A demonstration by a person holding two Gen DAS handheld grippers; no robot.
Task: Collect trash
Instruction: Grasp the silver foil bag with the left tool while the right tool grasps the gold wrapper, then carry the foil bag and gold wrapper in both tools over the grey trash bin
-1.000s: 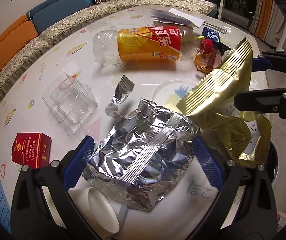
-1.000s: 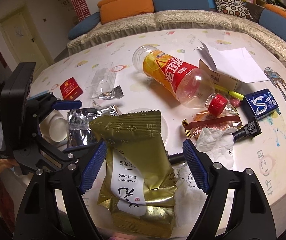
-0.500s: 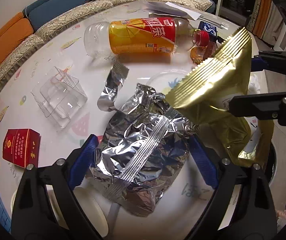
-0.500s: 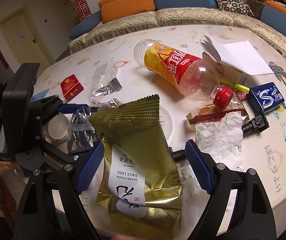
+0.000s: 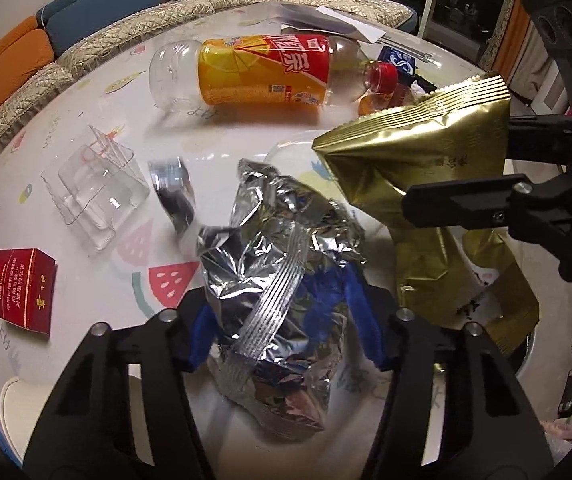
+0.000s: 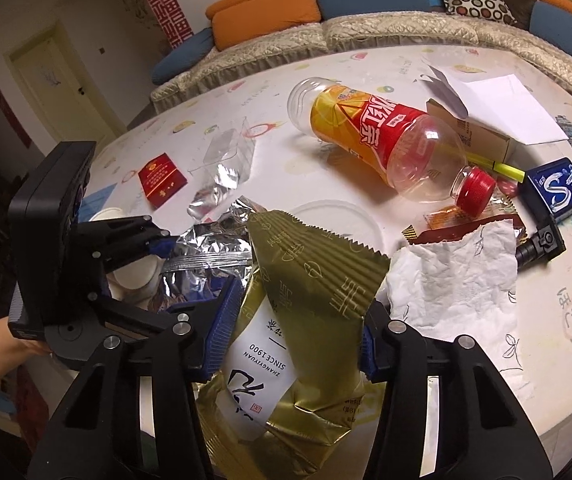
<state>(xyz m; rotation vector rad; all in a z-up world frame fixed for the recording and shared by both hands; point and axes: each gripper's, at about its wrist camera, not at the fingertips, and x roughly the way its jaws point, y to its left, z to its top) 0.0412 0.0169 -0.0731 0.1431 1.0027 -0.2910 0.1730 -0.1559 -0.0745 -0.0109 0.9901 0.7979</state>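
Note:
My left gripper [image 5: 281, 328] has its blue pads pressed into the sides of a crumpled silver foil bag [image 5: 277, 248], and its jaws are closing; the bag bulges up between them. My right gripper [image 6: 296, 332] squeezes a gold tea bag [image 6: 318, 280] with a white label, and its jaws are closing too. The gold bag [image 5: 426, 160] stands up at the right of the left wrist view, right beside the silver bag [image 6: 201, 264]. Both bags sit near the table's front edge.
An empty bottle [image 6: 374, 128] with an orange-red label lies across the table's middle. Nearby are a clear plastic tray [image 5: 93, 188], a red box [image 5: 19, 288], a small foil wrapper [image 5: 173, 192], crumpled white tissue [image 6: 454, 280], a blue gum box [image 6: 558, 188] and a white cup [image 6: 137, 272].
Both grippers' jaws have closed in from wide open onto their bags. The silver bag has crumpled and bunched upward; the gold bag is pinched narrower. The small foil wrapper has shifted.

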